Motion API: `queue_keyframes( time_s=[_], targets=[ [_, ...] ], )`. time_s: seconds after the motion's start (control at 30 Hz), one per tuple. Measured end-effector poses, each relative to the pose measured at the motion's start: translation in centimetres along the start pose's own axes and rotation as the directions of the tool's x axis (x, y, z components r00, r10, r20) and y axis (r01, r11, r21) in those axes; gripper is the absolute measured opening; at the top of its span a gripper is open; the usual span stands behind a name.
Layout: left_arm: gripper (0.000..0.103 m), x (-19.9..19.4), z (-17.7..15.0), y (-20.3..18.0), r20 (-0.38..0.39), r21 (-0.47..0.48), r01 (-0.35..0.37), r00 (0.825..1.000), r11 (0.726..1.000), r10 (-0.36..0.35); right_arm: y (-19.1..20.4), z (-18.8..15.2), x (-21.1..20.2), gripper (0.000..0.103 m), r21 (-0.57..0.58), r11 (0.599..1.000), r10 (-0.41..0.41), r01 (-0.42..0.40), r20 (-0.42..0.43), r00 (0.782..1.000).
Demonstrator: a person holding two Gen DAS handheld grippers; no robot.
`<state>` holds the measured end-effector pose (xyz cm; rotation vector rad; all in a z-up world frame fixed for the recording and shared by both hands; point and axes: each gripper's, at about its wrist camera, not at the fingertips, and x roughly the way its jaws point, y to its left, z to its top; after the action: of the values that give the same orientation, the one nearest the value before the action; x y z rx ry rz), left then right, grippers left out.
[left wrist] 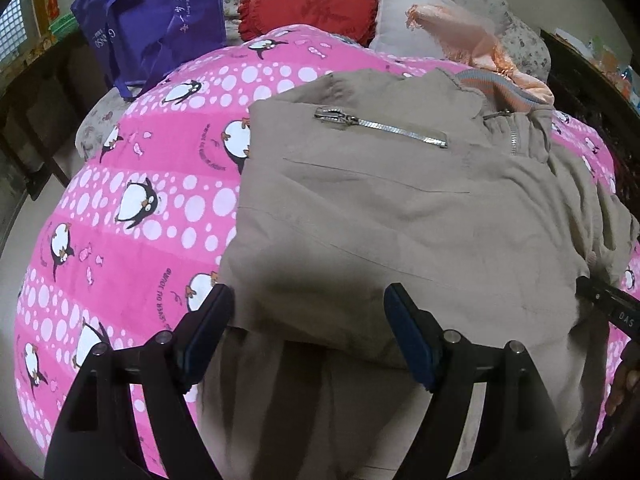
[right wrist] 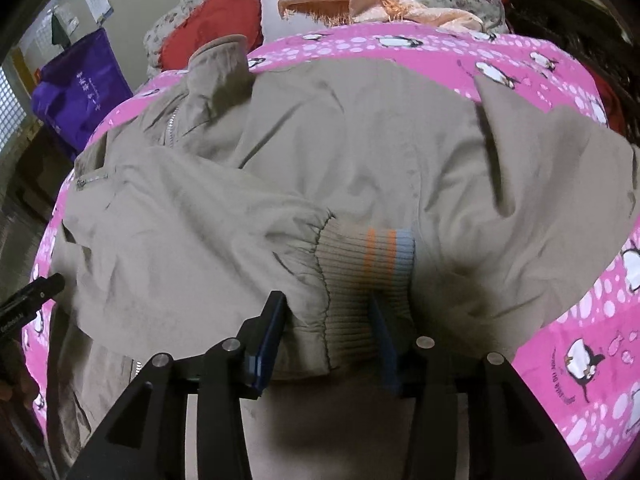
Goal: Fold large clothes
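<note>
A beige zip jacket (left wrist: 380,208) lies spread on a pink penguin-print bedcover (left wrist: 132,216). My left gripper (left wrist: 308,332) is open, its fingers straddling the jacket's near folded edge. In the right wrist view the jacket (right wrist: 320,152) has one sleeve folded across its body. My right gripper (right wrist: 328,320) is open, with the sleeve's ribbed cuff (right wrist: 360,280), striped orange and light blue, lying between its fingers. The left gripper's body shows at the left edge of the right wrist view (right wrist: 28,300).
At the bed's head lie a red pillow (left wrist: 312,4), a white pillow (left wrist: 404,20) and a peach cloth (left wrist: 460,32). A purple bag (left wrist: 152,16) stands at the far left. Dark furniture (left wrist: 592,80) lines the right side. The bedcover also shows in the right wrist view (right wrist: 592,340).
</note>
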<state>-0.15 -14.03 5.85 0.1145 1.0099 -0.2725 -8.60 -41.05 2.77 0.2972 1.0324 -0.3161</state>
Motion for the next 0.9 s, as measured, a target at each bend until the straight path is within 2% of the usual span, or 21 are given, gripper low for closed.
queue_keyframes(
  time_s=[0.13, 0.37, 0.5, 0.63, 0.77, 0.9],
  targets=[
    [0.078, -0.4, 0.2, -0.8, 0.007, 0.016, 0.0, 1.0, 1.0, 0.0, -0.4, 0.1, -1.6, 0.054, 0.011, 0.999, 0.031, -0.031, 0.013, 0.999],
    [0.078, -1.7, 0.9, -2.6, 0.045, 0.03, 0.036, 0.998, 0.999, -0.037, -4.2, -0.2, -3.7, 0.055, 0.094, 0.991, 0.091, -0.093, 0.025, 0.996],
    [0.078, -1.2, 0.9, -3.9, 0.027, 0.054, 0.053, 0.998, 0.997, -0.055, -5.6, -0.6, -4.7, 0.055, 0.11, 0.99, 0.082, -0.086, 0.044, 0.996],
    [0.078, -0.3, 0.3, -4.4, -0.011, 0.055, 0.088, 0.996, 0.995, -0.088, -7.3, -0.9, -5.4, 0.063, 0.137, 0.987, 0.069, -0.079, 0.072, 0.995],
    [0.078, 0.4, -0.4, -4.2, -0.052, 0.048, 0.112, 0.993, 0.993, -0.11, -11.2, -1.2, -5.8, 0.063, 0.214, 0.975, 0.036, -0.055, 0.094, 0.995],
    [0.08, 0.5, -0.7, -3.8, -0.061, 0.035, 0.106, 0.993, 0.994, -0.104, -18.4, -0.9, -7.4, 0.063, 0.378, 0.925, -0.039, -0.024, 0.158, 0.987]
  ],
)
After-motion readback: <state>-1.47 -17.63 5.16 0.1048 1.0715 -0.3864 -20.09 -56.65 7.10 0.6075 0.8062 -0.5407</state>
